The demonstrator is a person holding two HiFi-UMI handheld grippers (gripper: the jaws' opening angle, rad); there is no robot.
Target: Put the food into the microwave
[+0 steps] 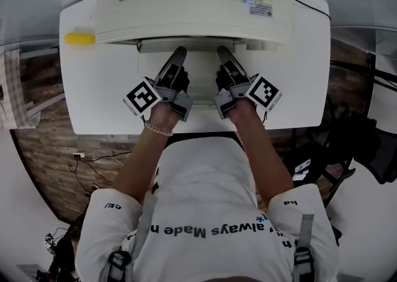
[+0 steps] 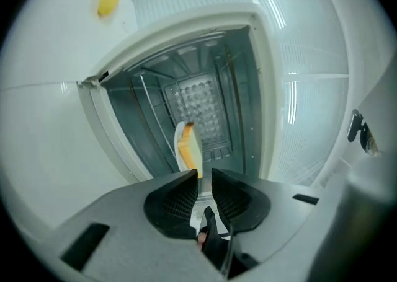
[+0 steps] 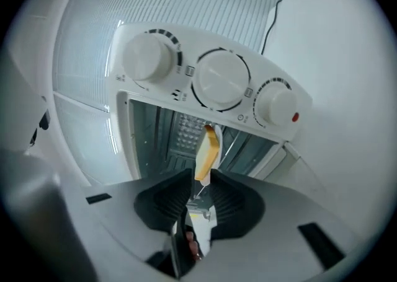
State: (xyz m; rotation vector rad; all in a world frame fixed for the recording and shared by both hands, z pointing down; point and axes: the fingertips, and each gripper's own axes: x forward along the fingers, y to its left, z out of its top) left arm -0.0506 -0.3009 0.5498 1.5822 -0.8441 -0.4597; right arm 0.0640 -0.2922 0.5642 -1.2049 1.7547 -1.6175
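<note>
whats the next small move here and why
Probably ease both grippers straight forward. The microwave stands open, yet the head view has the jaw tips only at its front edge. The right gripper grips the food; the left gripper has it at its tips, grip unclear. The food needs to go deeper before release.

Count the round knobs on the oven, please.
3, in one row above the opening in the right gripper view: the left knob, the middle knob, the right knob by a red dot. None looks hidden.
</note>
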